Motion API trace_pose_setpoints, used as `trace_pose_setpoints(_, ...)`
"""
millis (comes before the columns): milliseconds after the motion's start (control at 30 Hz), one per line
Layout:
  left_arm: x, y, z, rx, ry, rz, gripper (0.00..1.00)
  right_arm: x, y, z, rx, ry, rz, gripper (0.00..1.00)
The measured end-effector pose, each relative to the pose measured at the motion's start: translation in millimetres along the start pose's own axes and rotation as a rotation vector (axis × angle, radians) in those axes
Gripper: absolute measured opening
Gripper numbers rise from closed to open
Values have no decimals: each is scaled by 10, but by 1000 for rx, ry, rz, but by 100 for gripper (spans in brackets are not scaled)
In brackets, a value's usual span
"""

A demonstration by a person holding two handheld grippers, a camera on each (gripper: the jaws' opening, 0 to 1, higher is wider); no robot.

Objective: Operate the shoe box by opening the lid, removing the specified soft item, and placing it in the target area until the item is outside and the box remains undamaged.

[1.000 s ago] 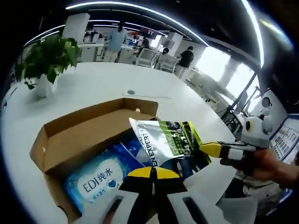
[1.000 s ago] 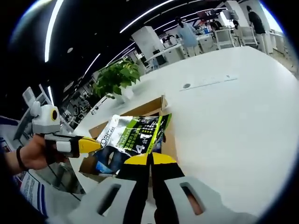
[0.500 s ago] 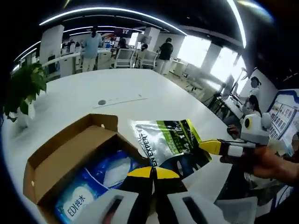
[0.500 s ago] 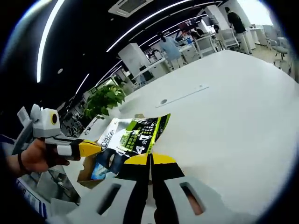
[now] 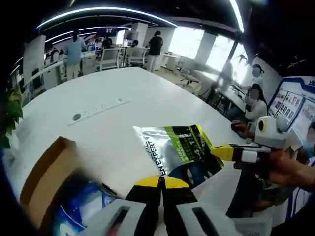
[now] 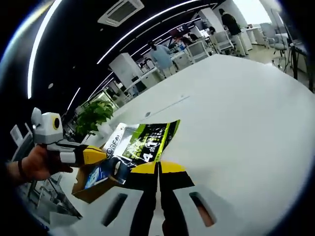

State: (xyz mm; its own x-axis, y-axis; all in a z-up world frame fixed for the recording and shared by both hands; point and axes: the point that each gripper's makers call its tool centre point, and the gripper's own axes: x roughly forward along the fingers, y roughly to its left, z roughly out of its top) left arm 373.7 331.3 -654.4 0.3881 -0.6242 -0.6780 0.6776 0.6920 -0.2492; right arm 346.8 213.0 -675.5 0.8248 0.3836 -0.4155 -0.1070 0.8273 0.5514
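A silver and green soft packet (image 5: 178, 150) hangs in the air above the white table (image 5: 123, 128), held between both grippers. My left gripper (image 5: 161, 180) is shut on its near edge. The right gripper (image 5: 217, 151) reaches in from the right and is shut on its far corner. In the right gripper view the packet (image 6: 143, 143) sits just above my right gripper (image 6: 158, 167), with the left gripper (image 6: 100, 154) pinching its left side. The open cardboard shoe box (image 5: 42, 187) lies low on the left, with a blue wipes pack (image 5: 74, 216) inside. The box (image 6: 91, 192) also shows under the packet.
A potted plant (image 6: 93, 113) stands on the table behind the box. A flat socket strip (image 5: 101, 105) lies in the tabletop. A hand (image 5: 290, 169) holds the right gripper. People and chairs (image 5: 110, 54) are at the far end of the room.
The packet, still held by both grippers, has been carried away from the box and out over the bare table. The box has slid to the lower left of the left gripper view.
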Motion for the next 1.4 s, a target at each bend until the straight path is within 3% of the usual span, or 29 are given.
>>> trace_pose_setpoints(467, 305, -92, -72, 55, 72, 8, 0, 63, -235, 8, 7, 21, -24, 0)
trace_pose_setpoints(833, 497, 65, -138, 46, 116, 31, 0, 346, -337, 26, -27, 86, -12, 0)
trace_pose_setpoints(1100, 687, 128, -142, 88, 157, 42, 0, 530, -478, 58, -61, 129, -18, 0)
trace_pose_setpoints(1400, 847, 201, -201, 93, 198, 55, 0, 676, -613, -14, -68, 162, -24, 0)
